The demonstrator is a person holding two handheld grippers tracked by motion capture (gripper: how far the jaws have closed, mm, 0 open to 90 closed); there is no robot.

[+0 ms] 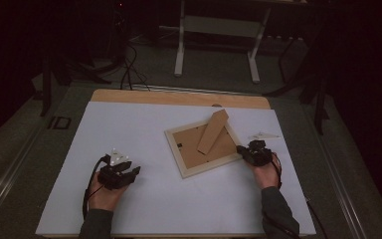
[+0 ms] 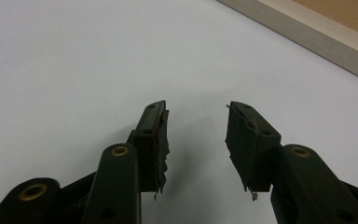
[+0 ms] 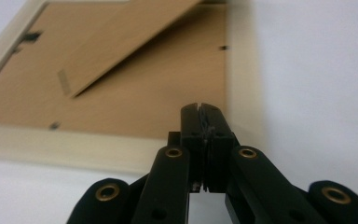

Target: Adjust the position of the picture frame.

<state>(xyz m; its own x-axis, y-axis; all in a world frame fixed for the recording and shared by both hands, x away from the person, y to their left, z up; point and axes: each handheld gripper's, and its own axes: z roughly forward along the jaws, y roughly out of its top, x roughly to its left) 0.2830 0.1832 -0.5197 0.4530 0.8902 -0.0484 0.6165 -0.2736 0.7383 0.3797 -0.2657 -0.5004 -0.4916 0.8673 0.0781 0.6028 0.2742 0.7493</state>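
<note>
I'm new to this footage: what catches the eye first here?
A picture frame lies face down right of centre on the white table, its brown stand propped up. The right gripper, jaws shut, sits at the frame's right corner. The left gripper rests open on bare table, apart from the frame.

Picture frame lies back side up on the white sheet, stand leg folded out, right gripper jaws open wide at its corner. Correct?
Not quite. The right gripper is shut, jaws pressed together with nothing between them, as the right gripper view shows. The rest holds: the picture frame lies back side up on the white sheet, its stand leg folded out.
</note>
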